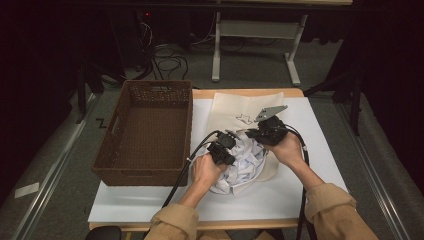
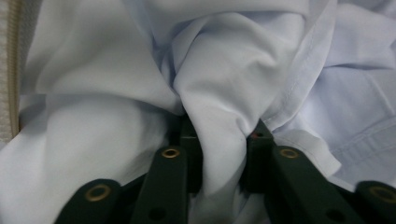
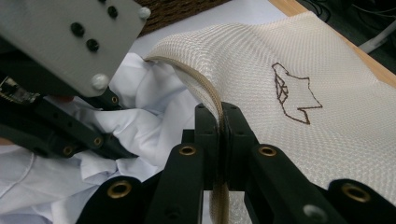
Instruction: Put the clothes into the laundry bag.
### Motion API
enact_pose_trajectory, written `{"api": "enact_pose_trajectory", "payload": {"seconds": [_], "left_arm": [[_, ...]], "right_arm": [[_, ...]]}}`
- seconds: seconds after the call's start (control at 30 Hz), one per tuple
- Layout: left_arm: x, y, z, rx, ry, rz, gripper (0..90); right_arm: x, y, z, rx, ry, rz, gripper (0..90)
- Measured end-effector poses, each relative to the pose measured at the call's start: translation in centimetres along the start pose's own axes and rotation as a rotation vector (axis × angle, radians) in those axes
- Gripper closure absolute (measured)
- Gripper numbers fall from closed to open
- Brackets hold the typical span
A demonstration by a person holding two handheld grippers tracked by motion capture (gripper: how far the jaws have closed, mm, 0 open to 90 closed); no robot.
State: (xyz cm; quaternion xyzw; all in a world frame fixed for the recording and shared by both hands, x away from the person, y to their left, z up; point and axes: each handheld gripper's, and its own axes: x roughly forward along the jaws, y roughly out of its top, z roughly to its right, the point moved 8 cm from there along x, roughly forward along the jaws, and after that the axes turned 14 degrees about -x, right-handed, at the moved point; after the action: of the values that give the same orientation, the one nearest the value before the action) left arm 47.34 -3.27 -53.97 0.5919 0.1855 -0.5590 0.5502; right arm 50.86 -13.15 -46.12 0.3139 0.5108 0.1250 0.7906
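While right gripper (image 3: 219,116) clamps zippered rim of mesh laundry bag (image 3: 289,60), left gripper (image 2: 219,140) pinches fold of pale blue shirt (image 2: 224,84), jaws tight on cloth. Shirt bunched at bag mouth, just right of wicker basket (image 1: 150,95). Bag lies flat on white table (image 1: 320,130), beside basket.

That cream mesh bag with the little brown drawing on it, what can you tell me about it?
The mesh bag is cream, woven netting with a brown outline figure stitched on it and a beige zip along its opening. It lies flat on the white table sheet, right of the wicker basket. Its mouth is lifted: the right tongs are shut on the zip edge. Crumpled pale blue cloth sits in the opening, pinched by the left tongs.
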Motion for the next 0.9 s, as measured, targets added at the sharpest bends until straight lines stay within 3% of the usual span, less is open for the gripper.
{"api": "enact_pose_trajectory", "payload": {"seconds": [0.07, 0.2, 0.3, 0.37, 0.5, 0.6, 0.77, 0.9], "left_arm": [[-0.5, 0.3, 0.2, -0.012, -0.021, 0.034, 79.2], [-2.4, 1.8, 0.2, -0.073, -0.093, 0.135, 80.5], [-2.8, 2.8, 0.1, -0.086, -0.081, 0.182, 80.7], [-2.2, 3.2, -0.2, -0.110, -0.067, 0.209, 80.6], [-0.2, 3.4, -0.6, -0.125, -0.016, 0.207, 78.3], [-0.4, 3.4, -0.4, -0.108, -0.018, 0.205, 71.5], [-2.4, 3.0, -0.2, -0.098, -0.030, 0.203, 53.4], [-4.0, 2.6, 0.0, -0.080, -0.035, 0.202, 42.3]], "right_arm": [[-0.1, 0.1, -0.1, -0.002, 0.004, 0.000, 87.1], [-0.2, 0.2, -0.1, -0.010, 0.005, 0.014, 87.1], [-0.5, 0.7, -0.4, -0.010, 0.003, 0.032, 87.1], [-0.7, 0.9, -0.6, -0.024, 0.006, 0.043, 87.2], [-0.2, 0.4, -0.7, -0.024, 0.011, 0.011, 87.2], [0.0, 0.1, -0.5, -0.016, 0.014, 0.010, 87.2], [0.4, -0.8, -0.1, 0.017, 0.012, 0.000, 87.1], [0.4, -0.7, -0.1, 0.006, 0.006, 0.005, 87.1]]}}
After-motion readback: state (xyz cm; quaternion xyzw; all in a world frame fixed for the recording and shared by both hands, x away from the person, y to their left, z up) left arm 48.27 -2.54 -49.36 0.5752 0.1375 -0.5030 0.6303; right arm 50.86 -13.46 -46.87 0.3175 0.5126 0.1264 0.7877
